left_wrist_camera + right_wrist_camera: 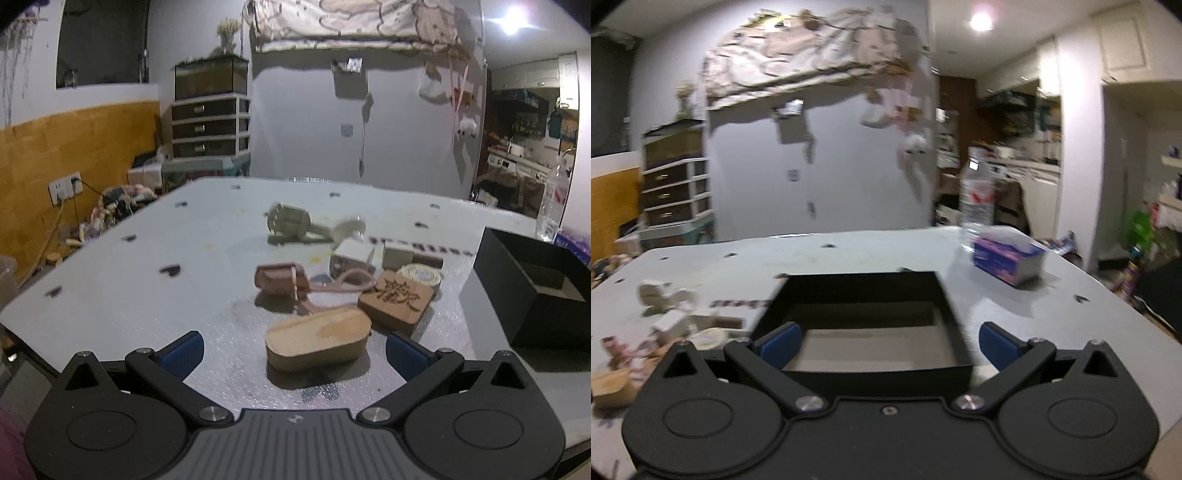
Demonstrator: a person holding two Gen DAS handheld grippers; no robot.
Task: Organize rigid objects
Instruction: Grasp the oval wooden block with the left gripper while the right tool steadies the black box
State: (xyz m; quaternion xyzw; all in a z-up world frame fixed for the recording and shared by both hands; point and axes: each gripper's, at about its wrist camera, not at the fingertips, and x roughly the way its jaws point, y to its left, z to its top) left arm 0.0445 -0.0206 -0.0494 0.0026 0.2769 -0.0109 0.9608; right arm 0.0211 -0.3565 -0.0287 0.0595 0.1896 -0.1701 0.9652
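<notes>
A cluster of small rigid objects lies mid-table in the left wrist view: an oval wooden box [318,343] nearest, a carved square wooden block [397,300], a reddish-brown piece with a pink loop [281,280], a white cube [352,254], a round tin [421,275] and a grey-green metal piece [290,221]. My left gripper [294,352] is open, its blue pads either side of the oval box without touching it. A black open box [860,325] sits directly before my right gripper [890,345], which is open and holds nothing. The black box [532,291] lies right of the cluster.
A purple tissue box [1008,260] and a clear water bottle [977,195] stand at the table's far right. The white table [129,266] has small dark marks along its edges. Drawers and floor clutter lie beyond the left edge.
</notes>
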